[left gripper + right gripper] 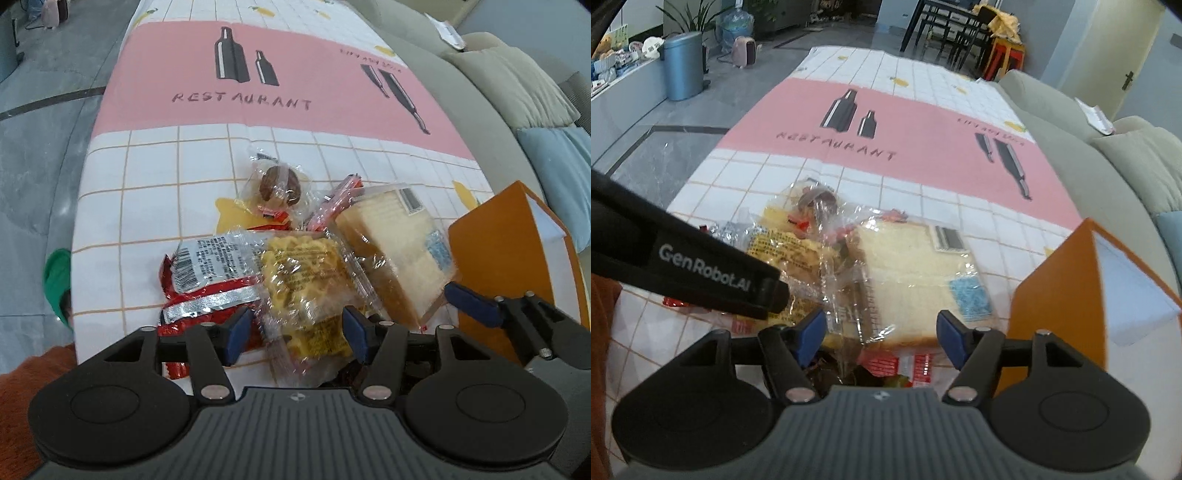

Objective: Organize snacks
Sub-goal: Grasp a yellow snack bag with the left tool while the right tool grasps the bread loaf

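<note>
Nearest, the left gripper (295, 332) is spread astride the yellow noodle snack packet (306, 277), not yet pinched; the right gripper (881, 338) is spread before the wrapped bread slice (908, 273). At two o'clock the orange box (1056, 291) stands, apparently unfilled. Sorting is judged barely begun, the heap unsorted.

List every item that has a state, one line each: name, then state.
Left tongs: open, around the yellow noodle pack, not closed.
Right tongs: open, over the bread pack.
Bread pack: sealed, lying flat.
Round cake pack: sealed.
Orange box: upright, open.
</note>
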Motion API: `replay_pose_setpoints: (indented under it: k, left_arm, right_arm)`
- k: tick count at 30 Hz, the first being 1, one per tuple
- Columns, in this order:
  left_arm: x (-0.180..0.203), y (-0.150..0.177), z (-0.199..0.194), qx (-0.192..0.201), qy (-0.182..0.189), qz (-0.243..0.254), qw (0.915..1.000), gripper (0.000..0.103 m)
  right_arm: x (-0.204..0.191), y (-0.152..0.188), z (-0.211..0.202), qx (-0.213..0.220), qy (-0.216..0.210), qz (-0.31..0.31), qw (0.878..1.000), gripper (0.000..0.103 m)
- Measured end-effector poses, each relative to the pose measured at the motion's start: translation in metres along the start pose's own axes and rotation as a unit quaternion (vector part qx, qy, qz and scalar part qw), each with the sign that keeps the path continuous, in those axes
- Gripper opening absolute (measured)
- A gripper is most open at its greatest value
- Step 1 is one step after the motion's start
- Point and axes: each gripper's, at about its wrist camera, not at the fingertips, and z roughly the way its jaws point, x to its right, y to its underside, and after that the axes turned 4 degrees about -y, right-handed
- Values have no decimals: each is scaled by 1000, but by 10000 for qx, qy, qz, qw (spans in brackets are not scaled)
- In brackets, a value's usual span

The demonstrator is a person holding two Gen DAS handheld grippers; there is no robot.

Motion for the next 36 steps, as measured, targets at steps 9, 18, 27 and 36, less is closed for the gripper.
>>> replay_pose_setpoints:
  k: [9, 18, 27, 36]
  left_arm:
    - [17, 1, 6, 177, -112, 351, 9992, 70]
    - [13, 1, -1, 327, -82, 202, 9992, 40]
    - [28, 2, -25, 696, -145, 297, 9970, 25]
    - [39, 5, -54, 998, -230, 482, 9936, 20]
  right_arm:
    - [3, 6, 16, 42, 108, 158, 9998, 72]
    - [-6, 12, 12, 105, 205, -93, 9997, 36]
    - [1, 10, -12, 311, 229, -65, 9992, 14]
    - [22, 2, -51, 579, -253, 577, 9963, 9]
